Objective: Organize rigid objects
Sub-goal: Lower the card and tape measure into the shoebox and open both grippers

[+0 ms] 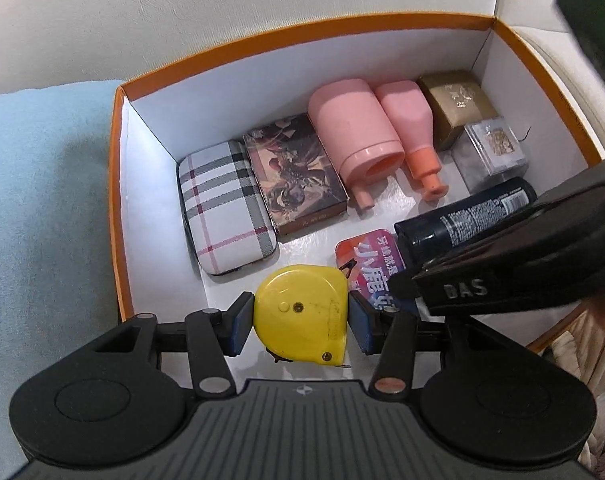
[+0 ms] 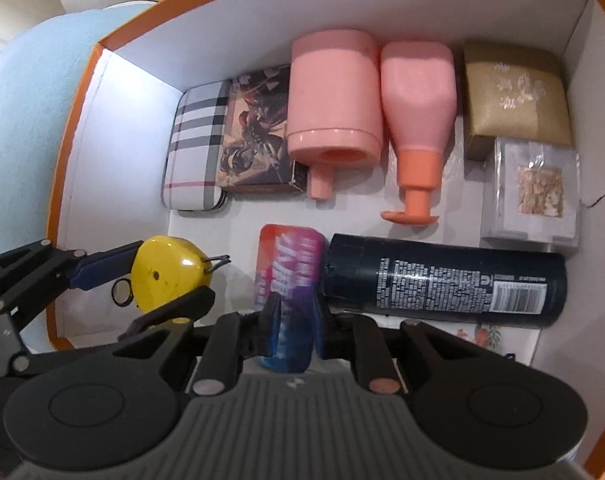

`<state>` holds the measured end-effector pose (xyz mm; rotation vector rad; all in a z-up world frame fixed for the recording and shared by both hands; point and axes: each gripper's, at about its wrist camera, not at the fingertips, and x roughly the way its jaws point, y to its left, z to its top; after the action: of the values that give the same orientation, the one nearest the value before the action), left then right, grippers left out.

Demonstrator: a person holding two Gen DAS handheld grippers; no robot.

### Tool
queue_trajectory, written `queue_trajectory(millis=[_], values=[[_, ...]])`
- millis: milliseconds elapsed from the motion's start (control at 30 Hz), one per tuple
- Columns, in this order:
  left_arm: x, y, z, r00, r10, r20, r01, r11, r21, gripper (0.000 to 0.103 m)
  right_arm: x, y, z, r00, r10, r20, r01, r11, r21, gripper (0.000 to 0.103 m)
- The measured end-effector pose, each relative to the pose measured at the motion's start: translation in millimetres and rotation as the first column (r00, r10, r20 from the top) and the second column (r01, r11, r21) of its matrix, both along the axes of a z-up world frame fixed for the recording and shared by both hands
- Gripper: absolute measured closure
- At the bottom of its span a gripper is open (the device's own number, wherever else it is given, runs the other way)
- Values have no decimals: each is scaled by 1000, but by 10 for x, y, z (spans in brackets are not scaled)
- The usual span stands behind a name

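Observation:
My left gripper point(image 1: 300, 320) is shut on a yellow tape measure point(image 1: 302, 312), held low over the near left corner of the orange box point(image 1: 302, 34). In the right wrist view the same gripper point(image 2: 162, 276) and tape measure point(image 2: 166, 268) sit at the left. My right gripper point(image 2: 296, 320) has its blue pads against a flat red and purple tin point(image 2: 288, 264), which stands tilted on the box floor beside a dark spray can point(image 2: 442, 276). The left wrist view shows the right gripper's body point(image 1: 482, 276) over the tin point(image 1: 366, 264).
Along the box's far wall lie a plaid case point(image 1: 226, 208), an illustrated box point(image 1: 298, 176), two pink bottles point(image 1: 354, 128) point(image 1: 410, 120), a gold box point(image 1: 458, 104) and a clear box point(image 1: 494, 148). A light blue cushion point(image 1: 42, 200) lies left of the box.

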<state>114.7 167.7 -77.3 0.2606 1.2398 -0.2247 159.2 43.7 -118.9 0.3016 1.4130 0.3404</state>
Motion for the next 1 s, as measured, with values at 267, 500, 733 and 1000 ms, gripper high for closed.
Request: queue_trajectory(millis=[267, 500, 733, 1000], values=[[30, -2, -134, 999, 20, -36, -18, 999, 47, 46, -87, -137, 233, 993, 35, 114, -29, 998, -53, 77], [86, -28, -263, 993, 70, -97, -60, 994, 94, 46, -201, -235, 340, 991, 27, 134, -19, 998, -62, 77], [133, 8, -356, 980, 142, -137, -131, 987, 89, 45, -264, -349, 432, 989, 12, 150, -2, 998, -63, 76], [121, 62, -334, 971, 195, -138, -186, 980, 76, 40, -317, -428, 540, 986, 7, 168, 3, 998, -64, 76]])
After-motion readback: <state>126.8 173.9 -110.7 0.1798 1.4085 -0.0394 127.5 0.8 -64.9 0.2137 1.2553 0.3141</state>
